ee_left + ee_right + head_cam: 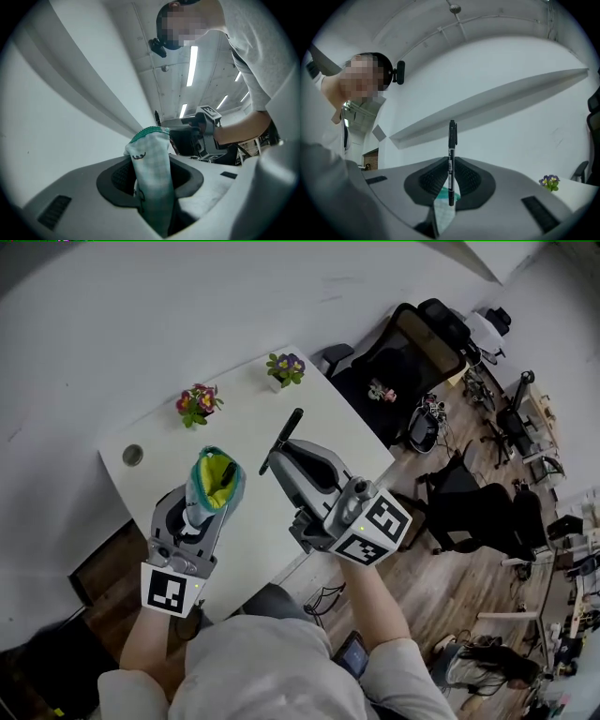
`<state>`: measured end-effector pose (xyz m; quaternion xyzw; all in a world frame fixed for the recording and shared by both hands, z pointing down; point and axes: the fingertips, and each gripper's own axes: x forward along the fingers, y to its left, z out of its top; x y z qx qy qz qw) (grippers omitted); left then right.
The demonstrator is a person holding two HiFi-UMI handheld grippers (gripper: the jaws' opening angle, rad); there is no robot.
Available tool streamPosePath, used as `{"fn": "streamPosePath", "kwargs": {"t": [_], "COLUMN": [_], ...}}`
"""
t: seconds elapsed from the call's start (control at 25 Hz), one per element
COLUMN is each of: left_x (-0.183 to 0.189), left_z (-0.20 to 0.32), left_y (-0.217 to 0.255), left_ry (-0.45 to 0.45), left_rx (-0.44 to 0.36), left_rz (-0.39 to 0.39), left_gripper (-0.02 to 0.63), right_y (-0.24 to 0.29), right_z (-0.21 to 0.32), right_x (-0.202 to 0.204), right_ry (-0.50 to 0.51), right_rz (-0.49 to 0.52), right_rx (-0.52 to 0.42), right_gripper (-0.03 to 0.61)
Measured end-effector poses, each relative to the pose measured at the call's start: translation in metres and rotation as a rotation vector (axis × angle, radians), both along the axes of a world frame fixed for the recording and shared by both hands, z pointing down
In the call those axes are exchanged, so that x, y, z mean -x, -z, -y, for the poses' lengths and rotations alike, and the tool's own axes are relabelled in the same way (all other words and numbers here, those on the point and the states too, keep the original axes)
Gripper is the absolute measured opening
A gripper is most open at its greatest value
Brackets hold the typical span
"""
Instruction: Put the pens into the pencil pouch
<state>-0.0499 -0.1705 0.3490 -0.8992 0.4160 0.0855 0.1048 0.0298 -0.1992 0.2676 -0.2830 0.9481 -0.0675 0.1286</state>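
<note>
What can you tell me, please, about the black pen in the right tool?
The slim black plastic-looking pen has a clipped cap at its upper end and a pale printed band on its barrel. It stands upright, crosswise to the right tool, whose ribbed dark pads are shut on its lower half. Only those pads touch it; the head view shows it over the white table.
</note>
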Motion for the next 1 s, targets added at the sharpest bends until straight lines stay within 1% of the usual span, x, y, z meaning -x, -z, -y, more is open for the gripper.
{"fn": "streamPosePath", "kwargs": {"t": [0.24, 0.48, 0.68, 1.0], "left_x": [-0.008, -0.012, -0.013, -0.011], "left_z": [0.000, -0.001, 0.000, 0.002], "left_y": [0.000, -0.006, -0.008, -0.006], "left_ry": [-0.031, -0.050, -0.054, -0.052], "left_rx": [0.000, 0.012, 0.027, 0.032], "left_rz": [-0.002, 0.010, 0.000, -0.017], "left_gripper": [0.160, 0.160, 0.160, 0.160], "right_y": [0.032, 0.037, 0.015, -0.008], "right_z": [-0.015, -0.025, -0.026, -0.025], "right_x": [0.012, 0.031, 0.053, 0.063], "right_ry": [0.015, 0.056, 0.079, 0.063], "right_rz": [0.028, 0.066, 0.029, -0.048], "right_rx": [-0.065, -0.065, -0.031, -0.020], "right_gripper": [0.057, 0.057, 0.057, 0.057]}}
